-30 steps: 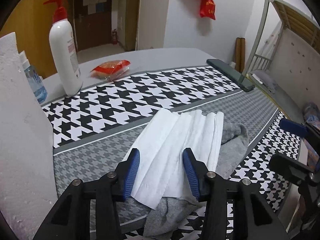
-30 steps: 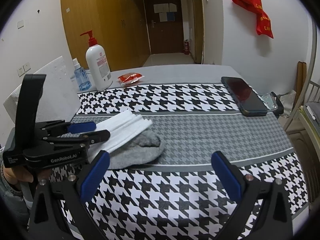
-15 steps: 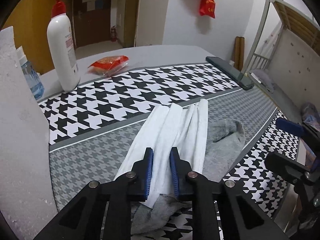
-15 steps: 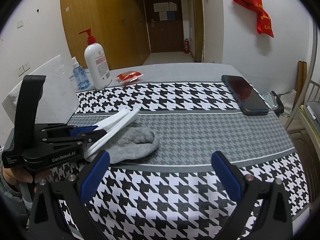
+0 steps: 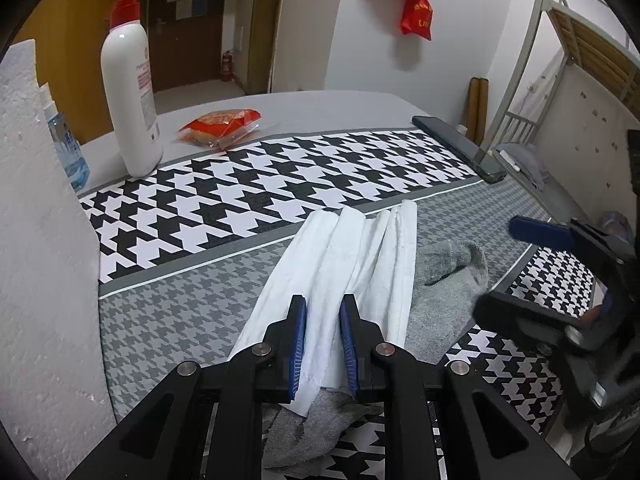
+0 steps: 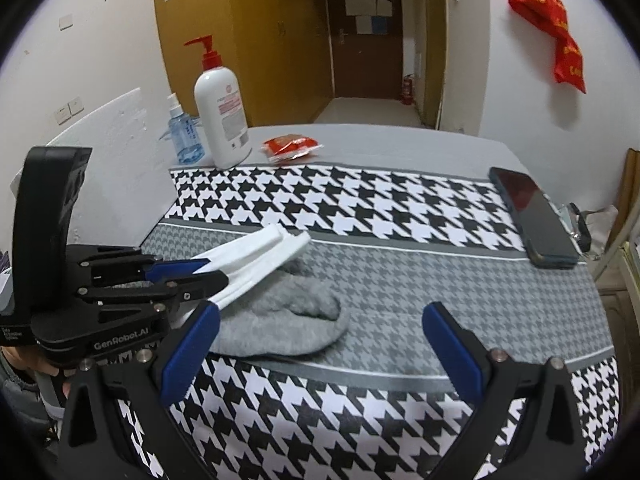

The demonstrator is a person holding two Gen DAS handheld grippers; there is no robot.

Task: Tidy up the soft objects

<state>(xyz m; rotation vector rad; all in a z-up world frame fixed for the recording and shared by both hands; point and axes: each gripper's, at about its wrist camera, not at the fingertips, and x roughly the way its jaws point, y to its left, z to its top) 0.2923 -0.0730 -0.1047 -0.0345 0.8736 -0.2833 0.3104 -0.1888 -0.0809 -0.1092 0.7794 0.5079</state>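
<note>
The left tool [image 5: 323,334] pinches the near end of the white cloth [image 5: 352,260], which lies draped over the grey sock [image 6: 280,324] on the tabletop [image 6: 400,148]. The right tool [image 6: 320,344], nothing between its wide jaws, is closing slightly just beside the sock. Separating the 2 pieces seems underway; next, lifting the cloth clear likely needs the sock pinned.

A tall white plastic pump bottle with a red dispenser [image 6: 221,116] stands at the far edge of the black, white and grey houndstooth tablecloth [image 6: 400,208]. Just beside it stands a small clear blue spray bottle [image 6: 183,132]. A red snack packet [image 6: 290,147] lies near them. A dark smartphone [image 6: 532,216] lies flat at the cloth's right edge. A red fabric ornament [image 6: 554,28] hangs on the white wall.
</note>
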